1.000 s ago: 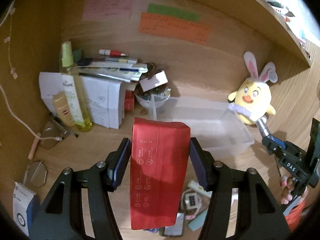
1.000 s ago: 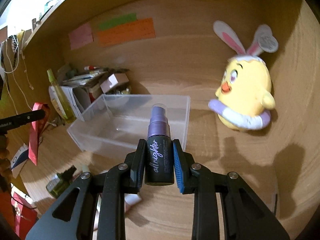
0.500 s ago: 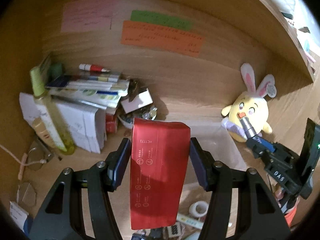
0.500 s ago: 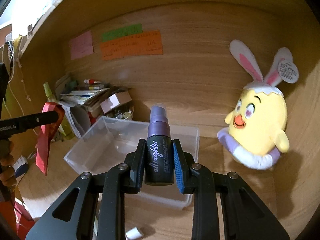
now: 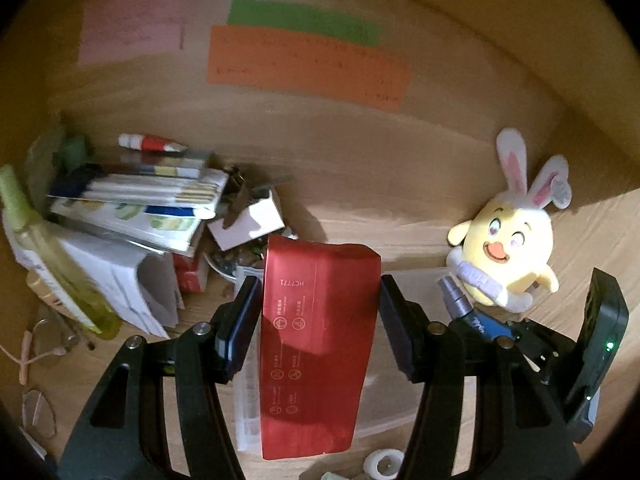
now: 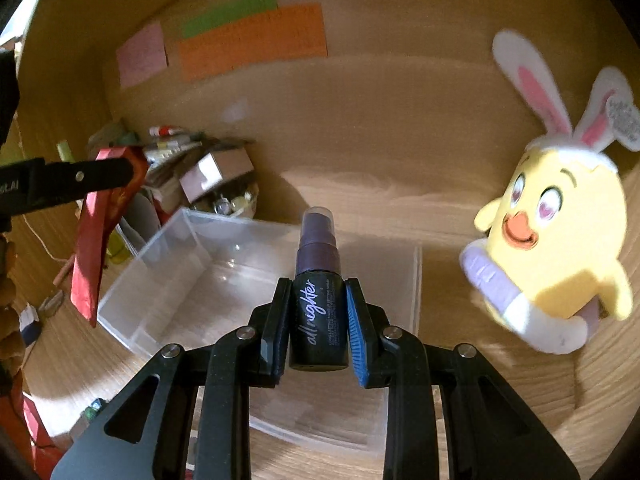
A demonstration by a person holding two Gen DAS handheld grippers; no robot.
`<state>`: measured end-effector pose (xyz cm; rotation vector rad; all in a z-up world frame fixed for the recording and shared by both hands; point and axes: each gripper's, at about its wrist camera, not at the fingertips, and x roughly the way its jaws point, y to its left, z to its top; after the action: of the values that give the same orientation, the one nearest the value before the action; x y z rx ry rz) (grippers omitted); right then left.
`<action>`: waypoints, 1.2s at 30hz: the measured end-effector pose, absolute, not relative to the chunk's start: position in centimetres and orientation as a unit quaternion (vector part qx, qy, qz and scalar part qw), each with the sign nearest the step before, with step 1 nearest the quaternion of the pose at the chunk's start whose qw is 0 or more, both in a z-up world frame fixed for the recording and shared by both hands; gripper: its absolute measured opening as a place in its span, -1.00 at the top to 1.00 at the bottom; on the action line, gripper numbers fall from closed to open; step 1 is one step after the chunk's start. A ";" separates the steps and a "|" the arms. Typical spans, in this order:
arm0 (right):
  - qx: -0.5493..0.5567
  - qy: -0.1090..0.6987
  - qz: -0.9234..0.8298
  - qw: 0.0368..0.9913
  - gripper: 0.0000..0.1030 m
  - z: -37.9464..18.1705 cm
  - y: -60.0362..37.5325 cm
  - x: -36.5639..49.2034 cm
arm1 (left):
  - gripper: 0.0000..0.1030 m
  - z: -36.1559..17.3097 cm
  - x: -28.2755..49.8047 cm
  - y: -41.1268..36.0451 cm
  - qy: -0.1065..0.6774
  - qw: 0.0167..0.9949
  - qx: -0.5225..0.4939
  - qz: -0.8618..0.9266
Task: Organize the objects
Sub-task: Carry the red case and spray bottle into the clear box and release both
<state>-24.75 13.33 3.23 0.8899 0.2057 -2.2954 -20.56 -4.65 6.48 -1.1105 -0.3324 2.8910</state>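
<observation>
Two grippers' loads: red pouch (image 5: 318,344) (spray bottle (image 6: 319,312))

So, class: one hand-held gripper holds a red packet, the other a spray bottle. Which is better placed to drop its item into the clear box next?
Probably the right hand-held gripper: its spray bottle hangs above the clear box. The left hand-held gripper holds the red packet off the box's left side.

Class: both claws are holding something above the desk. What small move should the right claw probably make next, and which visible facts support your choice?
Probably lower the right claw a little, carrying the setting spray bottle down into the clear plastic bin. The bottle is gripped upright directly above the bin's open, empty-looking interior, while the left claw holds the red packet off to the side.
</observation>
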 end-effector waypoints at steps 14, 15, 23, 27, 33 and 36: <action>0.363 0.117 -0.861 0.335 0.55 0.7 11.6 -24.6 | -0.07 0.4 -24.6 -1.3 -0.053 0.001 -0.433 0.900; 0.364 0.120 -0.861 0.334 0.54 0.6 11.5 -24.6 | -0.04 0.1 -24.7 -1.1 -0.052 0.003 -0.436 0.899; 0.377 0.137 -0.855 0.329 0.54 -0.1 10.7 -24.8 | -0.04 -1.3 -25.3 -0.5 -0.057 0.012 -0.452 0.890; 0.386 0.142 -0.851 0.326 0.54 -0.6 10.3 -25.0 | -0.05 -1.2 -24.8 -0.1 -0.053 0.019 -0.451 0.891; 0.388 0.146 -0.852 0.319 0.42 -0.5 10.2 -24.9 | -0.15 -0.3 -23.6 -0.3 -0.061 0.026 -0.446 0.893; 0.382 0.139 -0.857 0.317 0.04 0.1 10.5 -24.8 | -0.25 0.5 -22.5 -0.5 -0.057 0.024 -0.438 0.897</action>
<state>-24.77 10.47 0.07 1.0064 0.3658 -2.2542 -22.54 -0.46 0.50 -1.3564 -0.1776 2.7739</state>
